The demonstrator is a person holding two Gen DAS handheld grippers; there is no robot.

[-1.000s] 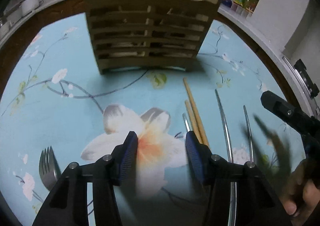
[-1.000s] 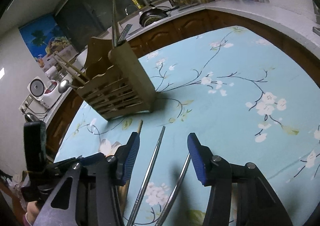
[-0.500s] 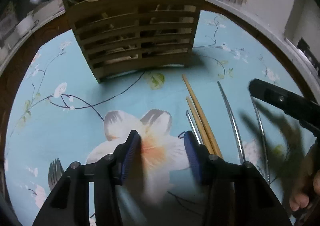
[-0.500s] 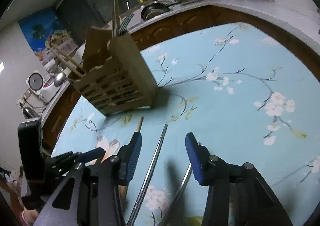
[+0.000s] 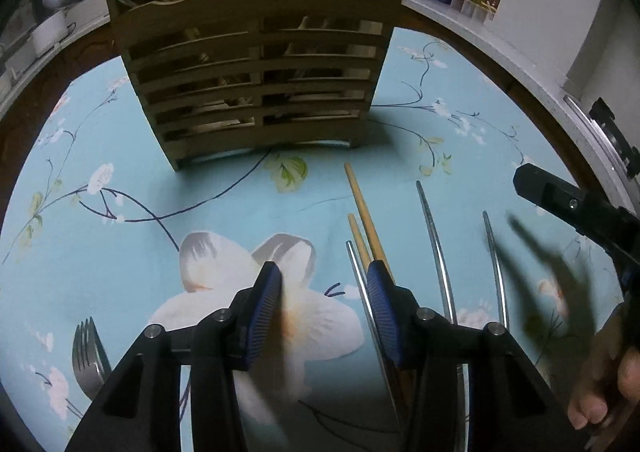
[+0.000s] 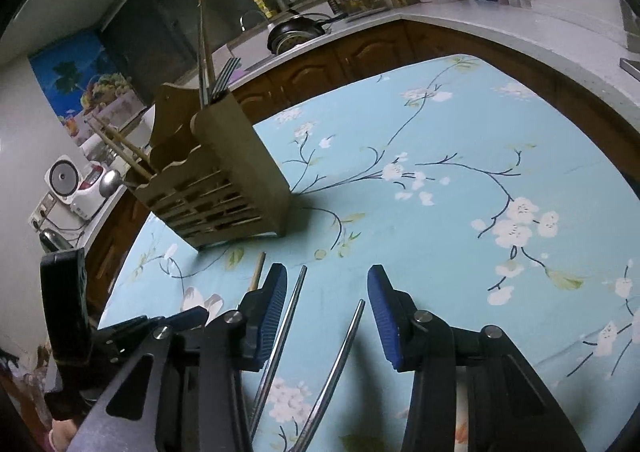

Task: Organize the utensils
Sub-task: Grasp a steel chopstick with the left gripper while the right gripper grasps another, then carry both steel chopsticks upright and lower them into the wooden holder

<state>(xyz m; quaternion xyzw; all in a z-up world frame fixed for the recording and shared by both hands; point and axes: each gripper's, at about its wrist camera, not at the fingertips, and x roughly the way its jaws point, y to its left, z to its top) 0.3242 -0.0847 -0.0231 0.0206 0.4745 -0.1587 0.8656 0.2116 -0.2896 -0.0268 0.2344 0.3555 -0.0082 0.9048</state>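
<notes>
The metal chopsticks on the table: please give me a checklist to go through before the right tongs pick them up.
1. Right tongs free of any load: ok, nothing is between the pads.
2. Metal chopsticks within the right tongs' gap: ok, both lie on the tablecloth between the fingers, not yet touched.
3. The pair lying side by side for one grasp: not ok, the two are apart and diverge.
4. Left tongs out of the way: ok, open and empty, over a flower print, beside the wooden chopsticks.
5. Wooden holder upright: ok.
6. Free room in a holder compartment: cannot tell.
</notes>
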